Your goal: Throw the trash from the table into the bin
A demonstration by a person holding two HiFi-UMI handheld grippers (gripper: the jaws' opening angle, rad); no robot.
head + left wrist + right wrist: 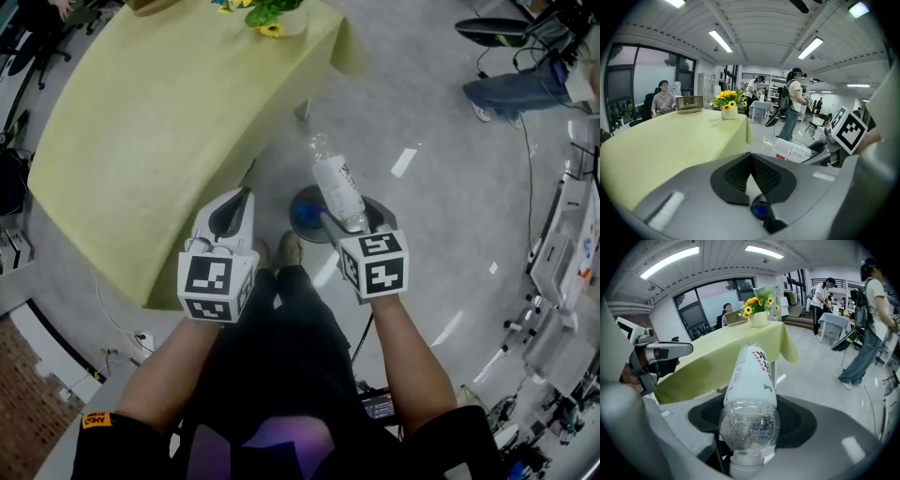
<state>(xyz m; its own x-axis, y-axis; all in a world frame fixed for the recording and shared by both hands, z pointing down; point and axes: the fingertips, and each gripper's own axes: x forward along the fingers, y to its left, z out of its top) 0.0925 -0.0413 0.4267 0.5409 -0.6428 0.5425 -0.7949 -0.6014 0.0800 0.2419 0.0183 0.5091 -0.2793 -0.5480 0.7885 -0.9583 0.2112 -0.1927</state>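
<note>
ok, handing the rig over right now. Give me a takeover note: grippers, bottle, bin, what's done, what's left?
Left gripper: fingers shut, empty, by the table edge.
Right gripper: shut on the bottle at its neck end, base pointing away.
Bin: right under the bottle in the head view.
Done: bottle is off the table and over the bin, not yet dropped.
Table shows only flowers and a box at the far end; no other trash in view.
Left: open the right fingers to drop the bottle, then probably check the table again.
</note>
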